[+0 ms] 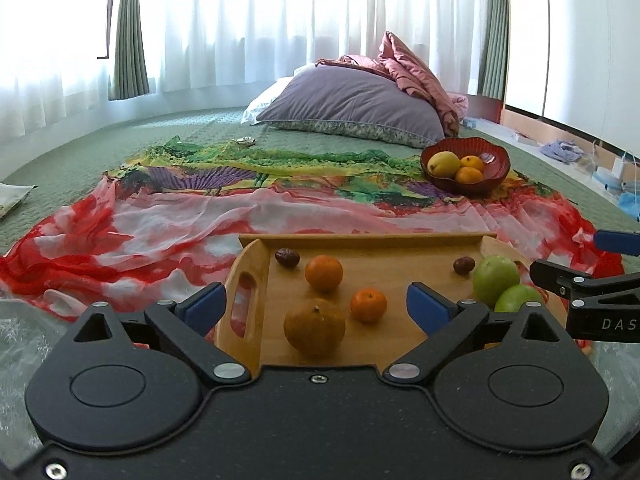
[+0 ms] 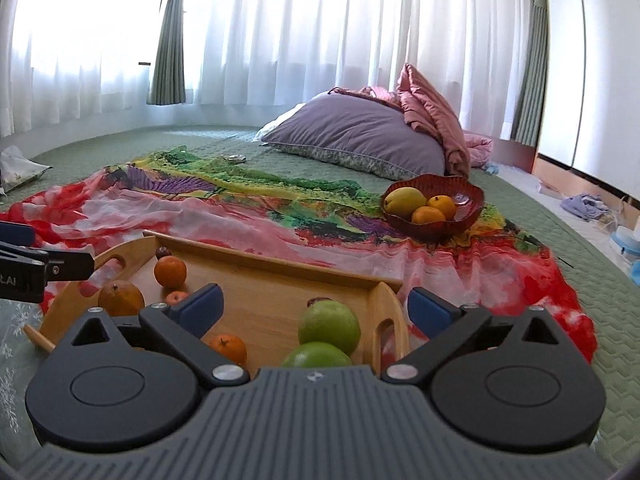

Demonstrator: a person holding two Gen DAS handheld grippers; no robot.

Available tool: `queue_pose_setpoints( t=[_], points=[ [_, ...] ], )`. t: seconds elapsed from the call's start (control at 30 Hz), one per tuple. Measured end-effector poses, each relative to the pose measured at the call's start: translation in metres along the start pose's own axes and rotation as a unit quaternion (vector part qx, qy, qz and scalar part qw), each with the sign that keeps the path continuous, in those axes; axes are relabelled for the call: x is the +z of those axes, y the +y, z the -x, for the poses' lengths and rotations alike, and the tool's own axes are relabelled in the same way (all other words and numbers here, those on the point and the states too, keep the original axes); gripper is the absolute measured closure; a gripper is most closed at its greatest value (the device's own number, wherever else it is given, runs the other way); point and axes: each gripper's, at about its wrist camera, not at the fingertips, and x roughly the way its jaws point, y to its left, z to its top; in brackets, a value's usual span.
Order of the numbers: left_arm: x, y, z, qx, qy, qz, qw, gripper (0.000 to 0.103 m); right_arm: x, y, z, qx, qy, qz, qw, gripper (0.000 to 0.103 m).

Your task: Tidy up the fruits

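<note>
On wooden tray (image 1: 372,240): round glossy oranges (image 1: 324,273); both grippers' jaws wide, empty.

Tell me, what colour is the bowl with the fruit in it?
The bowl is dark red, seen best in the right wrist view.

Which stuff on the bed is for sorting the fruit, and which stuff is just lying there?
For the job:
wooden tray
two green apples
small oranges
brownish round fruit
two dark dates
red bowl with a yellow fruit and two oranges inside

Just lying about:
colourful scarf
purple pillow
pink blanket
packet
</note>
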Motion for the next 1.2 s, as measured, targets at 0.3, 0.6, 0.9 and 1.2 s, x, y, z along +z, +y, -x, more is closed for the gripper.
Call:
queue_pose_setpoints(
  t=[0.3,0.6,0.9,1.2],
  points=[
    [-0.033,-0.007,0.008,0.001,0.01,0.002,0.9999,0.005,-0.027,0.013,0.023,-0.015,-0.023,0.01,1.0,0.0],
    [-0.059,-0.01,0.012,0.016,0.009,-0.001,0.9998,0.003,-0.052,0.021,0.032,-0.026,-0.024,0.007,0.999,0.0],
    [-0.079,-0.012,0.01,0.027,0.02,-0.002,0.9994,0.002,-0.076,0.025,0.037,-0.025,-0.009,-0.01,1.0,0.0],
    [-0.094,-0.013,0.001,0.031,0.037,0.0,0.9988,0.0,-0.099,0.028,0.034,-0.016,0.004,-0.025,1.0,0.0]
  ],
)
